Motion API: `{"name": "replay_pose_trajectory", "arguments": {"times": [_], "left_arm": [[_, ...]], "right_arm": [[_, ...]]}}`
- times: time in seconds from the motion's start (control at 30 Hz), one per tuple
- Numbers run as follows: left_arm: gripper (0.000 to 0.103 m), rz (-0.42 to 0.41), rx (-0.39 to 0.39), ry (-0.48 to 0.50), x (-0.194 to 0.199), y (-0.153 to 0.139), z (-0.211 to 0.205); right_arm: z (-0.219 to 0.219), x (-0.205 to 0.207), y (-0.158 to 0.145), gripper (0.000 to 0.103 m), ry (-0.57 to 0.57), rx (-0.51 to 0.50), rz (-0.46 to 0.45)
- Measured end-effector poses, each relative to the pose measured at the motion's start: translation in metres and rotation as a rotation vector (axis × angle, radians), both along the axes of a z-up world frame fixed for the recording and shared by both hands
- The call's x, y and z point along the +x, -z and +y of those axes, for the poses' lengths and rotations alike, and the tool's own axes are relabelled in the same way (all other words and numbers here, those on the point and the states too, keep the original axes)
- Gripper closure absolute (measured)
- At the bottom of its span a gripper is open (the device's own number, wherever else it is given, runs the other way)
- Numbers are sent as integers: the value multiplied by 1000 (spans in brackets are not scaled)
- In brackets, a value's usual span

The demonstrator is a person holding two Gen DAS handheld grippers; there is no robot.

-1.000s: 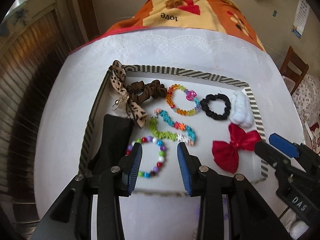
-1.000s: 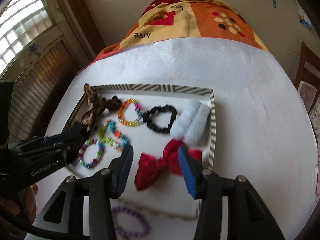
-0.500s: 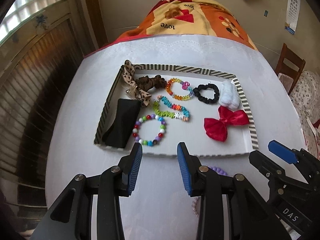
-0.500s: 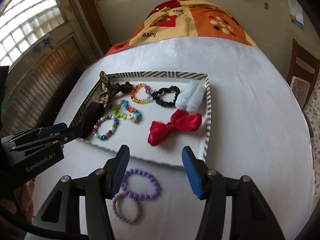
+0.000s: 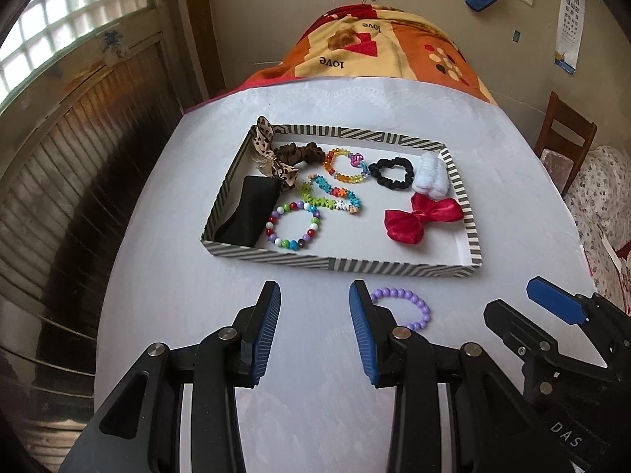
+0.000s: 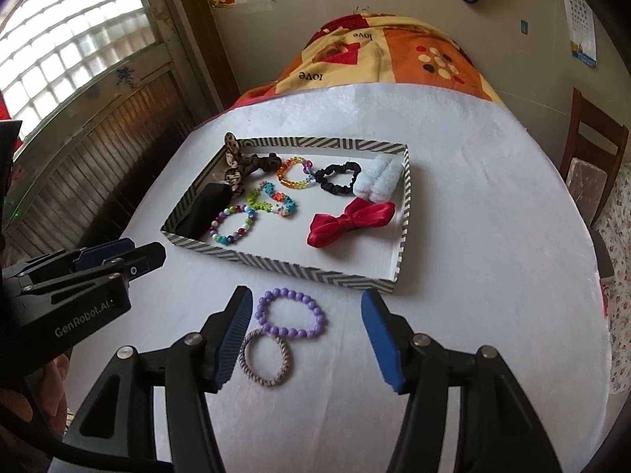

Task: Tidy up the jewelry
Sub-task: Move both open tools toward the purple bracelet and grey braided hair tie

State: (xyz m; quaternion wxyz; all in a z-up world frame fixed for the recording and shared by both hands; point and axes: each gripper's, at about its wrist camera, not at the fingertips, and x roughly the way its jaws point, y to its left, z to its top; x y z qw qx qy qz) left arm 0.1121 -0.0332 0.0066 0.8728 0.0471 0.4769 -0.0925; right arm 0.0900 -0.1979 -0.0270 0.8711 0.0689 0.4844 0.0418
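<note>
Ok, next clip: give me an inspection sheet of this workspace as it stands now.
Surface: table under a white cloth.
Job's things: striped tray holds a red bow, black scrunchie, white scrunchie, leopard bow, brown scrunchie, black pouch and three coloured bracelets. Outside it, on the near side, a purple bracelet touches a grey hair tie.
Clutter: nothing seen.
Grippers: left gripper open, empty; right gripper open, empty, above the purple bracelet and hair tie.
Cables: nothing seen.
Surroundings: orange blanket, wooden chair, window, wall calendar.
</note>
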Motion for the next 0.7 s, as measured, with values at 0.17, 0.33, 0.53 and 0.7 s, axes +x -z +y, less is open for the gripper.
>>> {"name": "replay_pose_trajectory", "arguments": {"times": [0.17, 0.33, 0.53, 0.7], "left_arm": [[77, -10, -3, -5, -14, -5, 0], [77, -21, -2, -8, -24, -8, -2], [77, -14, 2, -3, -31, -5, -4], [77, 0, 3, -5, -33, 0, -6]], "right_arm": [[0, -13, -9, 41, -9, -8, -14], [-3, -22, -13, 41, -12, -14, -20], [-6, -28, -12, 40, -12, -14, -12], [-9, -28, -8, 40, -10, -11, -2]]}}
